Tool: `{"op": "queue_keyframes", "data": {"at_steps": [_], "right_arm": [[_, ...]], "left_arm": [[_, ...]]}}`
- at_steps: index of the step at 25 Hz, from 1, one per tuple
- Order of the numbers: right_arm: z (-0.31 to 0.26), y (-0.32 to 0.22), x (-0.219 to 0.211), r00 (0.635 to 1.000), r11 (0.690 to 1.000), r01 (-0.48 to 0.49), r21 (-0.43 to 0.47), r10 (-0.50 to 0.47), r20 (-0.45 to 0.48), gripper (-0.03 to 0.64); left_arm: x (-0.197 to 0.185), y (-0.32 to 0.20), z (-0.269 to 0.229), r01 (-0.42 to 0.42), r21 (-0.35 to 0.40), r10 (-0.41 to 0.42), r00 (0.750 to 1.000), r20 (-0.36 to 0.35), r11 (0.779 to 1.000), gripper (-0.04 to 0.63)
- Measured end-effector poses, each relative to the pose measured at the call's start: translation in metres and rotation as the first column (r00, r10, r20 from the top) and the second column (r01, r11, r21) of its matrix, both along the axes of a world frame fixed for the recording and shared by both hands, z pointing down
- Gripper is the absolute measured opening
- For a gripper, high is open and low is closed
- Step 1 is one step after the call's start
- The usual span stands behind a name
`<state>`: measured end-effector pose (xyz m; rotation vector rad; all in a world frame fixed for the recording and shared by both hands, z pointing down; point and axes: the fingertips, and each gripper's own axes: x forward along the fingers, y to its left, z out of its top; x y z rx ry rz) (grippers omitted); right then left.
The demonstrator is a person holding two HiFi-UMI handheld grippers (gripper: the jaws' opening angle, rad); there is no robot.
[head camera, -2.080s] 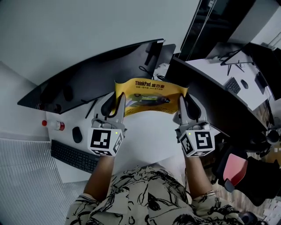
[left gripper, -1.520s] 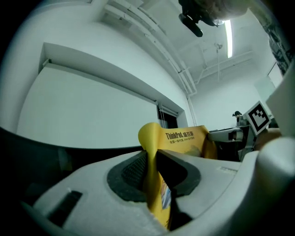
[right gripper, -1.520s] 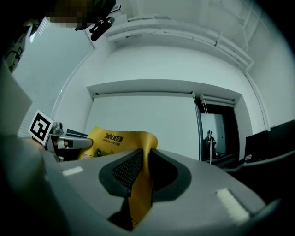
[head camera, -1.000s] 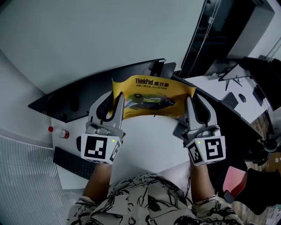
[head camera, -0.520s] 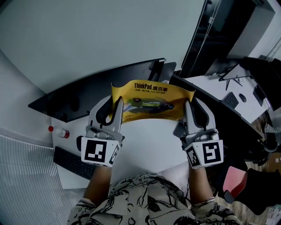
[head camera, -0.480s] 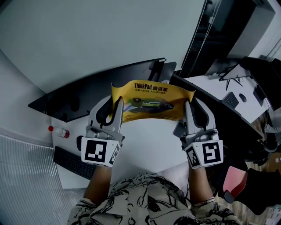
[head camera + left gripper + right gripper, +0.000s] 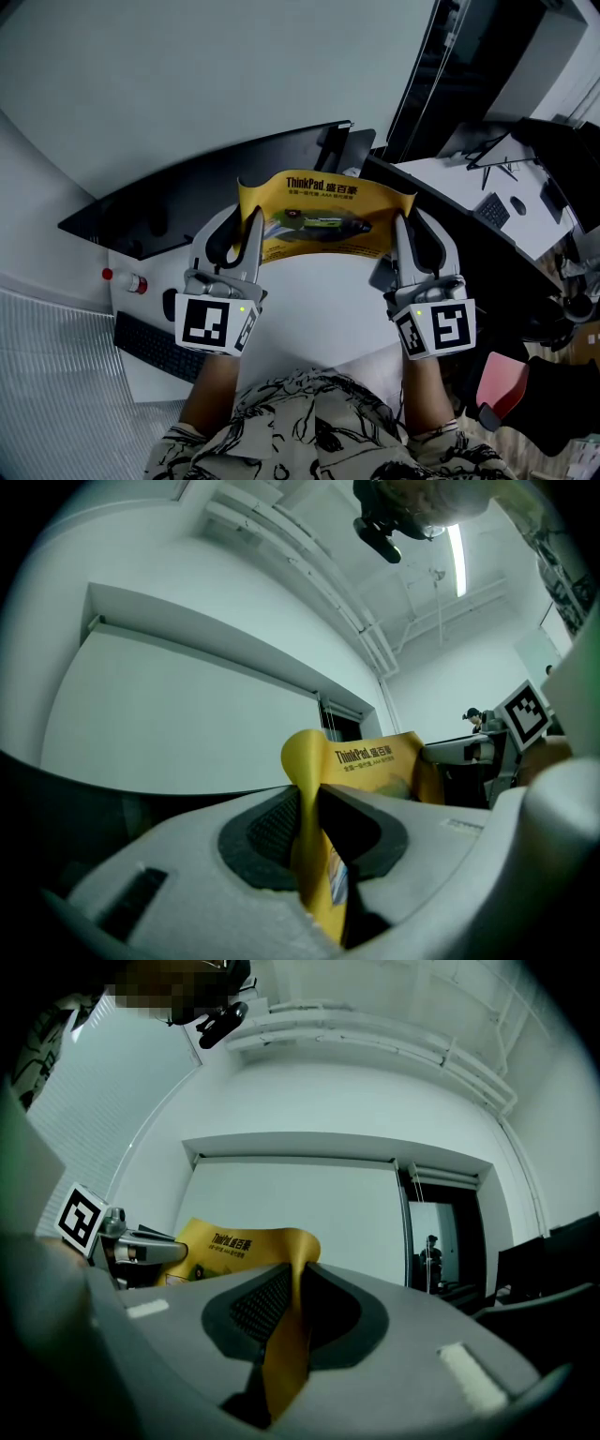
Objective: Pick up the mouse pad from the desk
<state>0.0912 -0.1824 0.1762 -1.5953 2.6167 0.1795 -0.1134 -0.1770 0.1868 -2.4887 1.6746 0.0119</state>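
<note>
The yellow mouse pad [image 7: 323,216], printed with a car picture and ThinkPad lettering, hangs in the air above the white desk [image 7: 319,300], stretched between my two grippers. My left gripper [image 7: 251,221] is shut on its left edge, and the left gripper view has the yellow sheet [image 7: 314,855] pinched between the dark pads. My right gripper [image 7: 401,225] is shut on the right edge; its own view shows the pad [image 7: 286,1335] clamped the same way. The pad bows slightly, its printed face towards the head camera.
A dark monitor [image 7: 197,192] stands behind the pad. A black keyboard [image 7: 155,347], a black mouse [image 7: 169,305] and a small bottle with a red cap [image 7: 127,280] lie at the desk's left. Another desk with a keyboard [image 7: 492,214] sits to the right.
The pad and both grippers have stayed put over the last second; compared with two seconds ago they sit slightly higher in the head view.
</note>
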Motion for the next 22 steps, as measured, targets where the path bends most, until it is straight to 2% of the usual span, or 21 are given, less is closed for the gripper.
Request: {"op": "queue_keyframes", "data": {"at_steps": [22], "right_arm": [[-0.0003, -0.0015, -0.0001, 1.0, 1.0, -0.003, 0.0, 0.003, -0.003, 0.066]], "left_arm": [[0.0001, -0.0006, 0.0027, 0.004, -0.006, -0.004, 1.0, -0.002, 1.0, 0.075]]}}
